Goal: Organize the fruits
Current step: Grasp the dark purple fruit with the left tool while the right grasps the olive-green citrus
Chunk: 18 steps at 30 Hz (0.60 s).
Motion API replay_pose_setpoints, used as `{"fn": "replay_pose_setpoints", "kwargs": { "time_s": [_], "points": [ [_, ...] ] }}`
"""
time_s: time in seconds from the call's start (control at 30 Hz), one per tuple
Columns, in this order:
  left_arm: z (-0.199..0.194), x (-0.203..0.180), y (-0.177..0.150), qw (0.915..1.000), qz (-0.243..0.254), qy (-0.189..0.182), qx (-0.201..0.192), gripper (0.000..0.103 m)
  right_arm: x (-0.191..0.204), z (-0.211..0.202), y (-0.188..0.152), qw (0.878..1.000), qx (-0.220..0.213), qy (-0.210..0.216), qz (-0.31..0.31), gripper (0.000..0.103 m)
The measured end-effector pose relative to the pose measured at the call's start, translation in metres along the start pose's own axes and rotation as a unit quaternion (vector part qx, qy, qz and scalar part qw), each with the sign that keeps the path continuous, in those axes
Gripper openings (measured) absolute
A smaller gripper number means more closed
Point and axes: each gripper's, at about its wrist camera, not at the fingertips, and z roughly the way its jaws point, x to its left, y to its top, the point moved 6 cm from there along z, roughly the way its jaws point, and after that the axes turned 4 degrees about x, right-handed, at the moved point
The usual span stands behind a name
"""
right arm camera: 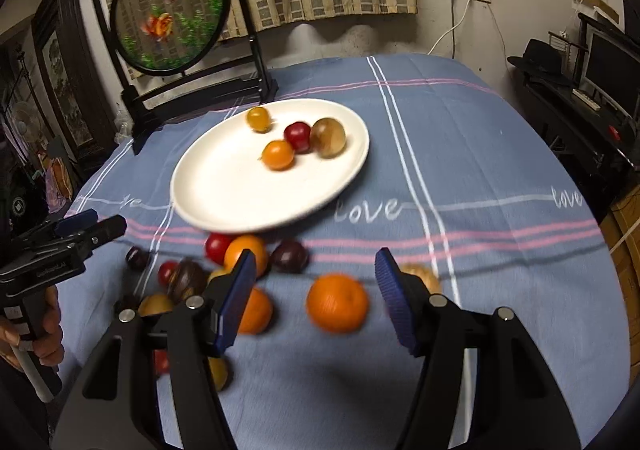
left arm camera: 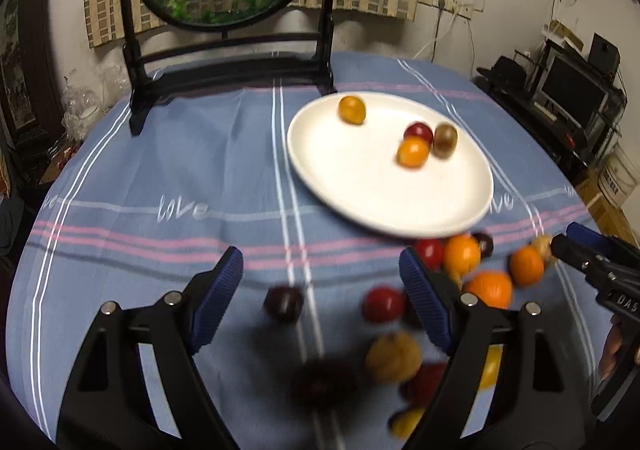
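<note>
Right gripper (right arm camera: pixel 316 290) agape over orange (right arm camera: pixel 337 302)

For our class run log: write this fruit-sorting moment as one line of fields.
left tongs: open, empty | right tongs: open, over orange | plate: four fruits | loose fruits on cloth

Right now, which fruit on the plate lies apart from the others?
The yellow-orange fruit at the white plate's far edge; the other three cluster together.
</note>
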Motion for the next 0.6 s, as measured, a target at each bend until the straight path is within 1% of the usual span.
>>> {"fn": "replay_pose_setpoints", "kwargs": {
  "time_s": [0.07,0.17,0.37,0.47,0.6],
  "points": [
    [-0.005,0.003,-0.011,1.0,0.003,-0.002,0.001,0.082,0.002,-0.006,-0.013,1.0,0.001,0.006,0.003,0.062],
    [-0.012,0.006,-0.027,0.9999,0.004,-0.008,0.007,0.082,0.004,-0.013,-0.033,1.0,0.005,0.003,0.004,0.063],
    [-0.013,0.006,-0.051,0.9998,0.011,-0.009,0.016,0.082,0.004,-0.018,-0.059,1.0,0.017,0.0,-0.007,0.063],
    [-0.011,0.006,-0.06,0.9995,0.017,-0.008,0.024,0.082,0.006,-0.019,-0.067,1.0,0.022,0.009,-0.009,0.063],
    [-0.008,0.007,-0.067,0.9991,0.031,0.013,0.026,0.083,0.008,-0.018,-0.07,1.0,0.023,0.007,-0.02,0.063]
  ]
}}
